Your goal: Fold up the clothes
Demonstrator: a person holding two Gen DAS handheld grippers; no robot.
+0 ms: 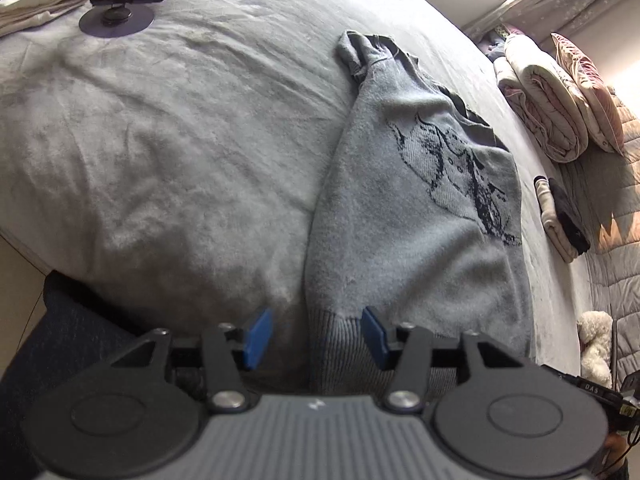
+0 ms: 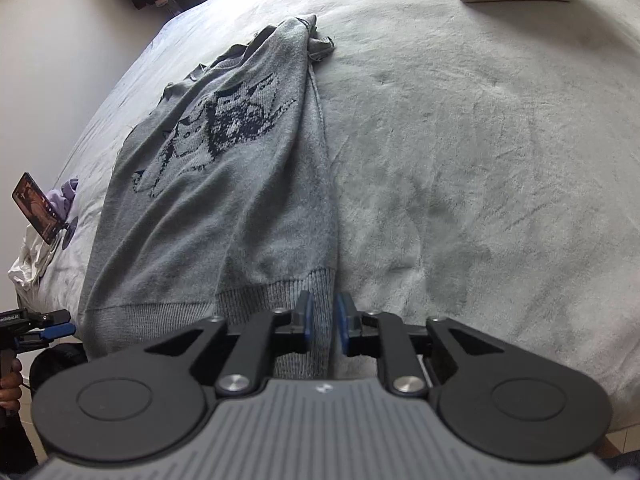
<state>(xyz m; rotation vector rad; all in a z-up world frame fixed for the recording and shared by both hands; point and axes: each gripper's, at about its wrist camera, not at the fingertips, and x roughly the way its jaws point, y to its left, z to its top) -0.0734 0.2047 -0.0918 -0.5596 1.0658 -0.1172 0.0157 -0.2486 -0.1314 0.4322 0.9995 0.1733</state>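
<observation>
step: we're grabbing the hem | grey sweater (image 1: 404, 216) half-folded lengthwise on the bed (image 1: 160, 140) | left tongs (image 1: 316, 338) wide around hem corner | right tongs (image 2: 321, 322) narrow, probably pinching the hem | next: close left, lift together

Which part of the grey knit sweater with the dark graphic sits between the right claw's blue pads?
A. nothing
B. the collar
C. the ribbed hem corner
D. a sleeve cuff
C: the right claw straddles the ribbed hem corner of the grey knit sweater, pads close on either side.
</observation>
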